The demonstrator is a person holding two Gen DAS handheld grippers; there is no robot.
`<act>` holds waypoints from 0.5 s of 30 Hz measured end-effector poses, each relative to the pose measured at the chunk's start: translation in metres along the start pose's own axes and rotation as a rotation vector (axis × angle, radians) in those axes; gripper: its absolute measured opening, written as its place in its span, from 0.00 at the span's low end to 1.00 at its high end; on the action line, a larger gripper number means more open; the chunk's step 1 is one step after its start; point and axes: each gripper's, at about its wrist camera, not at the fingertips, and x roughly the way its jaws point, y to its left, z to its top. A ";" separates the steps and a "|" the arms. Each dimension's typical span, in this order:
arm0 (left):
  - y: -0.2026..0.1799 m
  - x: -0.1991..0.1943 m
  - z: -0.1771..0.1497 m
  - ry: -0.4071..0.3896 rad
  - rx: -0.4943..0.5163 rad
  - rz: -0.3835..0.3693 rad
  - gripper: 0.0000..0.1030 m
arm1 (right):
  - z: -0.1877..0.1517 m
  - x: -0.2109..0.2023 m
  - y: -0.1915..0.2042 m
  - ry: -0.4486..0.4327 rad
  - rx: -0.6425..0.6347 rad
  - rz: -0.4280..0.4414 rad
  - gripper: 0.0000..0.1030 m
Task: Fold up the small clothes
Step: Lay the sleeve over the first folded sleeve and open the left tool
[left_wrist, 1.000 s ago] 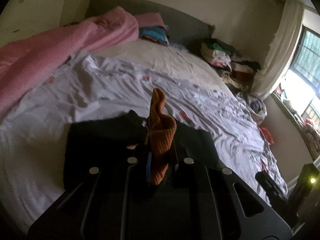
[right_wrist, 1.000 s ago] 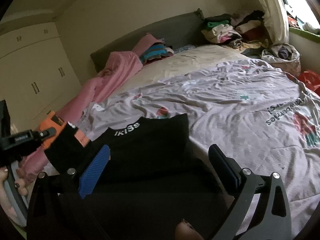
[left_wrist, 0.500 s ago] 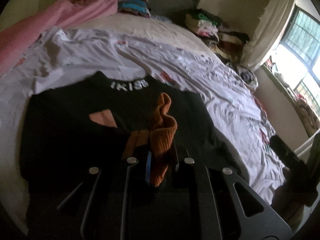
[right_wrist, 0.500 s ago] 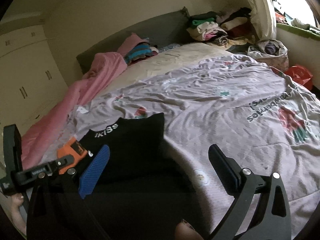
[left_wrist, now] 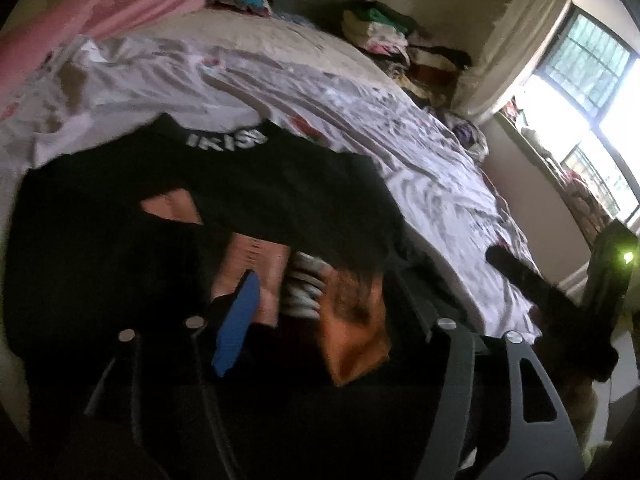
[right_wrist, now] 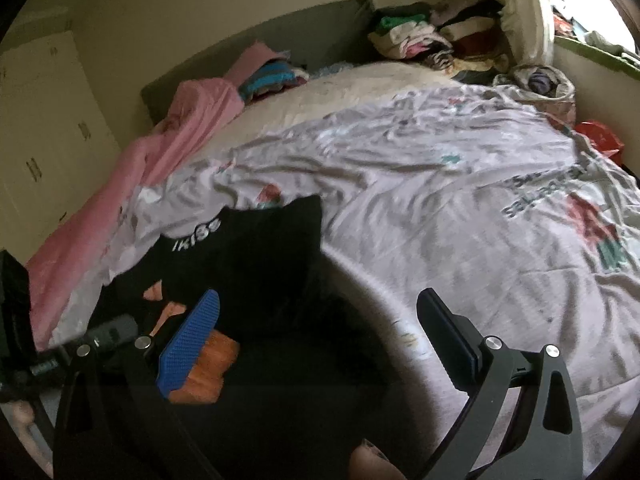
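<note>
A small black top [left_wrist: 248,184] with white collar lettering and orange cuffs lies on the bed; it also shows in the right wrist view [right_wrist: 256,256]. My left gripper [left_wrist: 320,312] is open just above it, the orange cuff [left_wrist: 352,344] lying loose between its fingers. My right gripper [right_wrist: 320,340] is open and empty over the top's right edge, with the orange cuff [right_wrist: 208,372] by its blue left pad [right_wrist: 188,344].
The bed has a wrinkled pale printed sheet [right_wrist: 460,200]. A pink blanket [right_wrist: 132,184] lies along the left side. Piles of clothes [right_wrist: 432,40] sit at the far right corner near the window. White cupboards [right_wrist: 44,120] stand at left.
My left gripper lowered the orange cuff onto the black top and opened, letting it go. The right gripper stayed open and shifted slightly.
</note>
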 end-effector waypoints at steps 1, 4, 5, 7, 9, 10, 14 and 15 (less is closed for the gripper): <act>0.006 -0.003 0.002 -0.011 -0.012 0.009 0.60 | -0.003 0.006 0.007 0.022 -0.013 0.009 0.96; 0.026 -0.014 0.006 -0.037 -0.048 0.079 0.65 | -0.013 0.021 0.025 0.080 -0.048 0.045 0.96; 0.032 -0.017 0.008 -0.045 -0.059 0.105 0.65 | -0.018 0.027 0.032 0.104 -0.059 0.061 0.95; 0.046 -0.026 0.011 -0.069 -0.085 0.153 0.69 | -0.027 0.040 0.049 0.151 -0.086 0.102 0.93; 0.061 -0.038 0.013 -0.100 -0.108 0.211 0.71 | -0.034 0.049 0.064 0.181 -0.113 0.123 0.77; 0.068 -0.044 0.014 -0.115 -0.117 0.244 0.72 | -0.038 0.057 0.073 0.206 -0.128 0.130 0.75; 0.093 -0.064 0.017 -0.155 -0.142 0.327 0.72 | -0.047 0.076 0.087 0.254 -0.130 0.132 0.56; 0.101 -0.070 0.017 -0.164 -0.158 0.343 0.72 | -0.048 0.079 0.088 0.255 -0.120 0.131 0.41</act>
